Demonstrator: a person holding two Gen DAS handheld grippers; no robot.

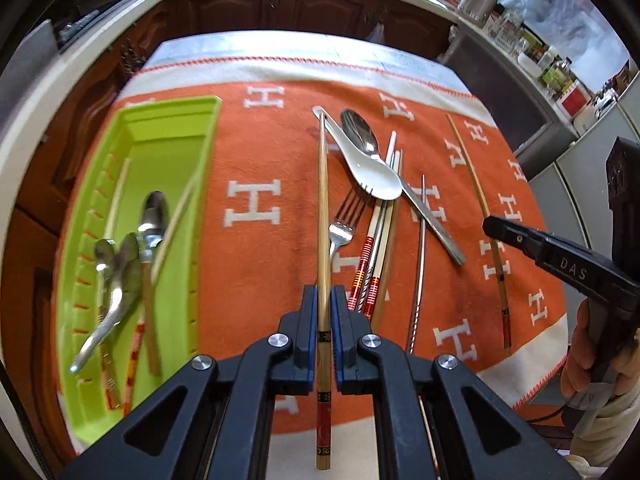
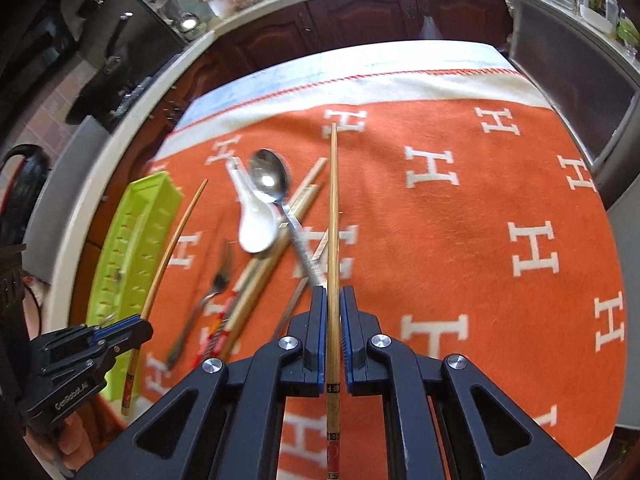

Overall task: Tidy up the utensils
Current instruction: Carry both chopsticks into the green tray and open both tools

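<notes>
My left gripper [image 1: 324, 294] is shut on a bamboo chopstick [image 1: 322, 200] and holds it above the orange cloth. My right gripper [image 2: 333, 294] is shut on another bamboo chopstick [image 2: 333, 208], which also shows at the right in the left wrist view [image 1: 476, 188]. A green utensil tray [image 1: 172, 128] at the left holds spoons [image 1: 152, 216] and chopsticks. On the cloth lie a white ceramic spoon [image 1: 368, 168], a metal spoon [image 1: 360, 132], a fork [image 1: 344, 224], a bundle of chopsticks [image 1: 380, 240] and a metal chopstick [image 1: 420, 264].
The orange cloth with white H marks [image 2: 460, 208] covers a table beside dark wood cabinets [image 1: 320, 4]. A counter with jars and bottles [image 1: 552, 60] runs at the right. The tray shows at the left in the right wrist view [image 2: 132, 232].
</notes>
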